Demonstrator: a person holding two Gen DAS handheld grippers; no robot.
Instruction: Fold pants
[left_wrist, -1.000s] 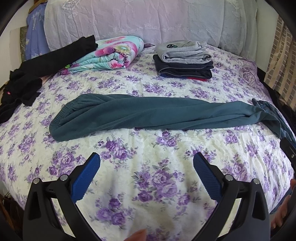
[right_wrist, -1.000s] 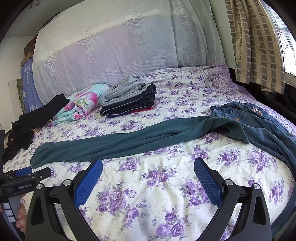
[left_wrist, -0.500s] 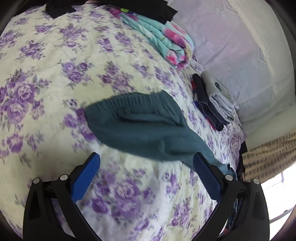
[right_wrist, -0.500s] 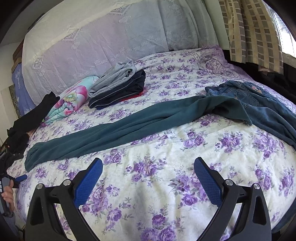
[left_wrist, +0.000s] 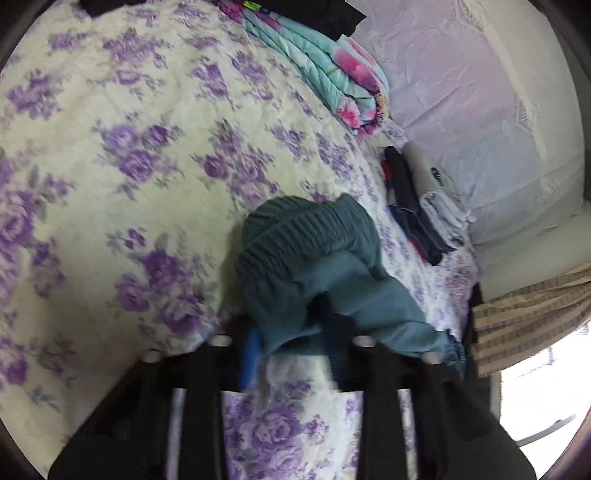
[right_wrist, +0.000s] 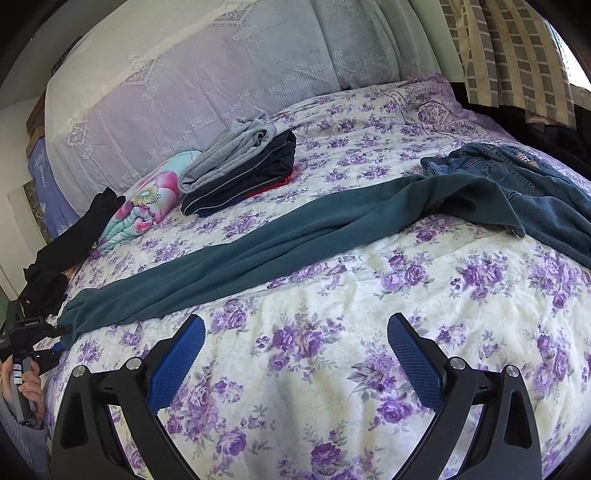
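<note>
one teal pants (left_wrist: 314, 258) waistband in closing left gripper (left_wrist: 291, 354) jaws

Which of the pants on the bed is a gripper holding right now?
The teal pants. The left gripper has just closed its jaws on their ribbed waistband end. The blue jeans and the folded stack lie untouched.

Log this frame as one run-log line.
step: grasp waistband | left gripper: jaws just closed on ribbed end of teal fleece pants | right gripper: open, above floral bedsheet | fold: not started
</note>
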